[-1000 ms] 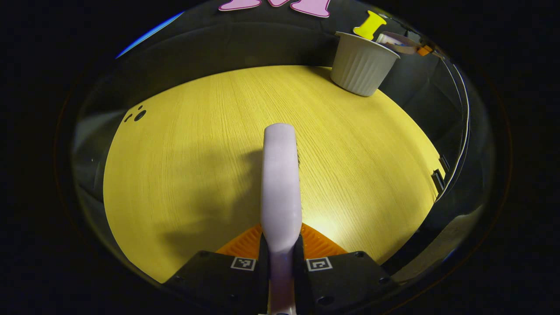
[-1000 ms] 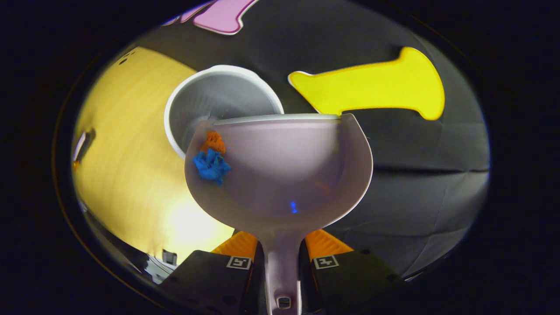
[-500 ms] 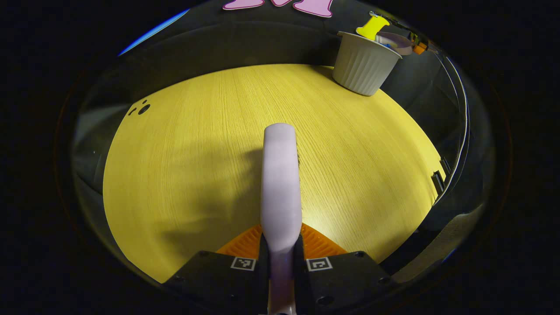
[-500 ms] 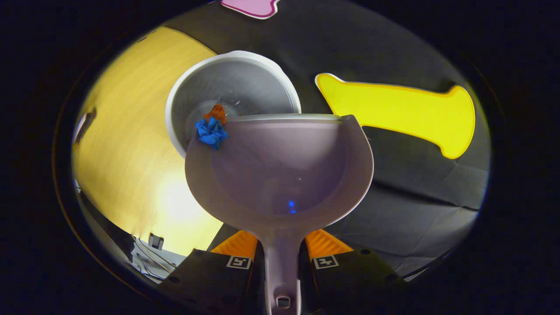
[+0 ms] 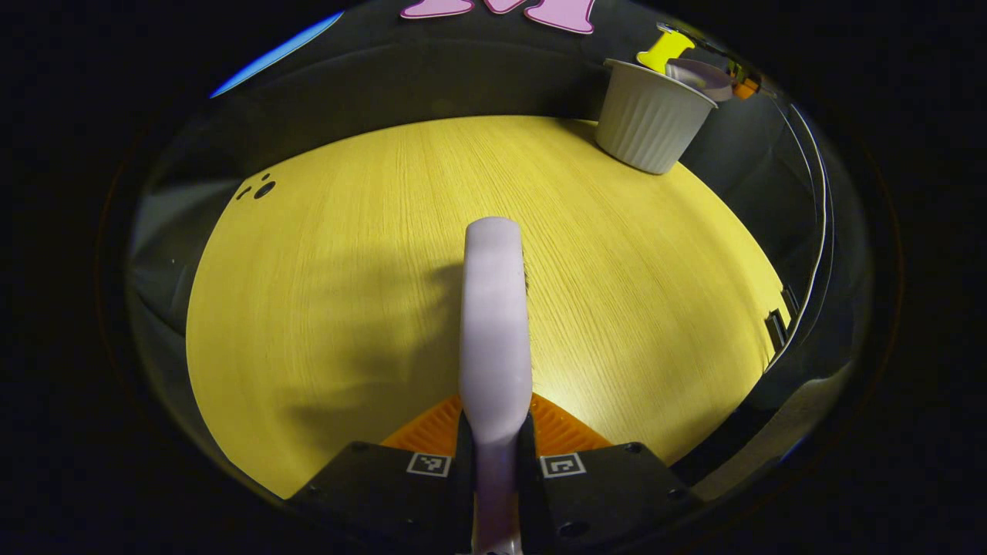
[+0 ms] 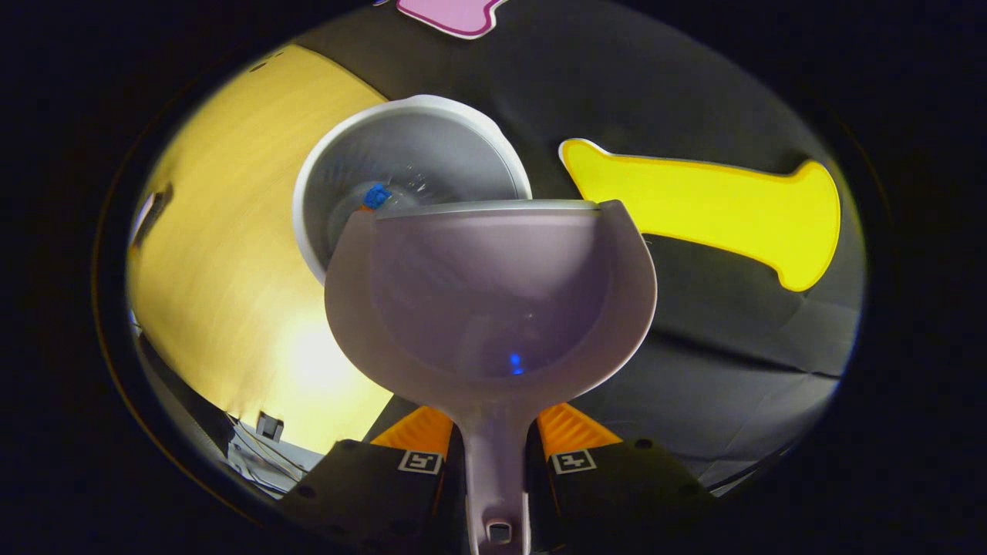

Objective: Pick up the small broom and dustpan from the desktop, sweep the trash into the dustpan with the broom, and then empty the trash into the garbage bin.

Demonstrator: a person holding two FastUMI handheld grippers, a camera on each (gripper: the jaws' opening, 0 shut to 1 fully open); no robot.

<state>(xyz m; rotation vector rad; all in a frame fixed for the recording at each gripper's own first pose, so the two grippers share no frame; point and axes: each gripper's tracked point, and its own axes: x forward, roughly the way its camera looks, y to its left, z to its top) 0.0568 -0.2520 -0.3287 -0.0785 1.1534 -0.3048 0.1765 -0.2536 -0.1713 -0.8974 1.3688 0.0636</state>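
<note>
The right gripper [image 6: 495, 462] pinches the dustpan [image 6: 493, 301] handle between its fingers, tipping its lip over the garbage bin [image 6: 432, 146] so the trash [image 6: 375, 196] lands inside; the left gripper [image 5: 495, 455] clamps the broom [image 5: 495, 308] above the desk [image 5: 324, 270], out of the way

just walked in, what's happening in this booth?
A person works two handheld grippers. The right gripper is shut on the dustpan, tipped over the bin; the pan looks empty and blue trash lies in the bin. The left gripper holds the broom above the table.
</note>
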